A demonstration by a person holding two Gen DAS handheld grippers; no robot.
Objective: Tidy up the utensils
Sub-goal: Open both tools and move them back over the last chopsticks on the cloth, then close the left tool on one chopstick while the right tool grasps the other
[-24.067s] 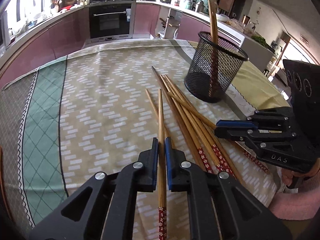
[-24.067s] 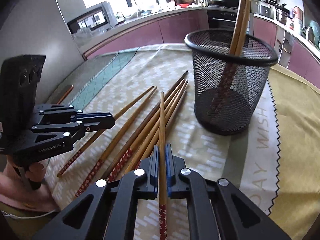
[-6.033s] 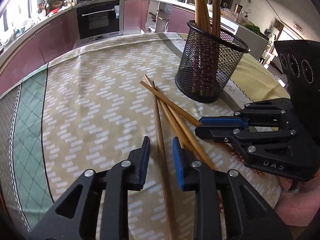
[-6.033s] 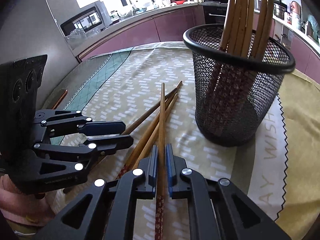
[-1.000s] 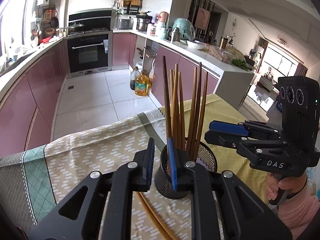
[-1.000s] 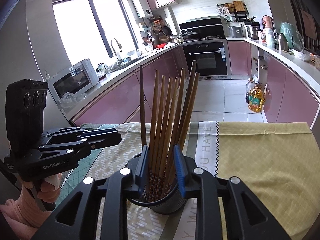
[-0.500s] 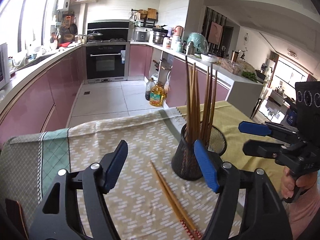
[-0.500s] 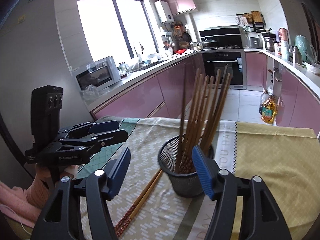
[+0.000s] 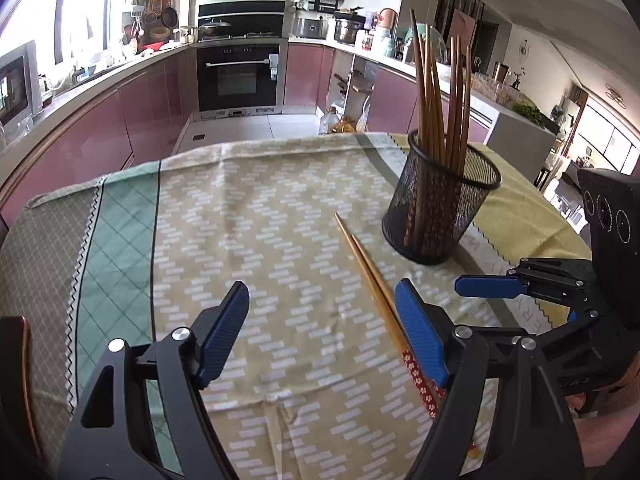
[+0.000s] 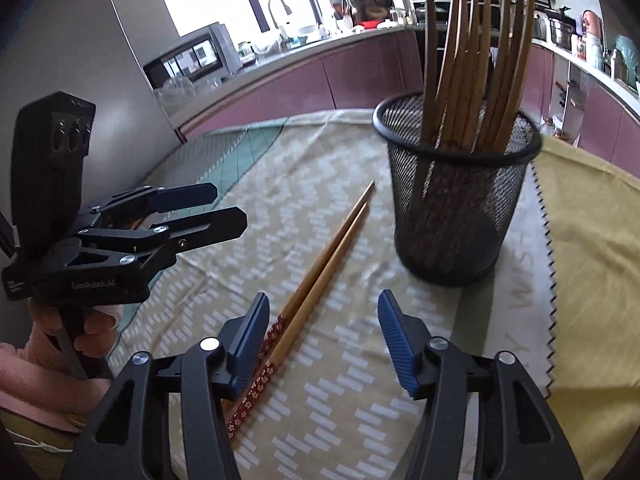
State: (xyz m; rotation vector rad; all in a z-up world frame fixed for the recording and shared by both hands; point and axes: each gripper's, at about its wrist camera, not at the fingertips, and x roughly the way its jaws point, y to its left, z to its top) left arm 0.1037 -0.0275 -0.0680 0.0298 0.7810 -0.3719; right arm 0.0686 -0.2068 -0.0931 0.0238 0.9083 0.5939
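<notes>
Chopsticks [image 10: 316, 276] beside mesh holder [image 10: 456, 208]: with right claw [image 10: 324, 344] wide and empty, straddle one patterned end, then pinch.

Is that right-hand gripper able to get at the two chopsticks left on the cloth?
Probably yes: the right gripper is open, the chopsticks lie bare just ahead, beside the mesh holder, nothing covering them.

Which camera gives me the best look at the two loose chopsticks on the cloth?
The right wrist view: the two loose chopsticks lie side by side, visible from tips to red patterned ends, beside the mesh holder. In the left wrist view, the left gripper hides part of their lower ends.
</notes>
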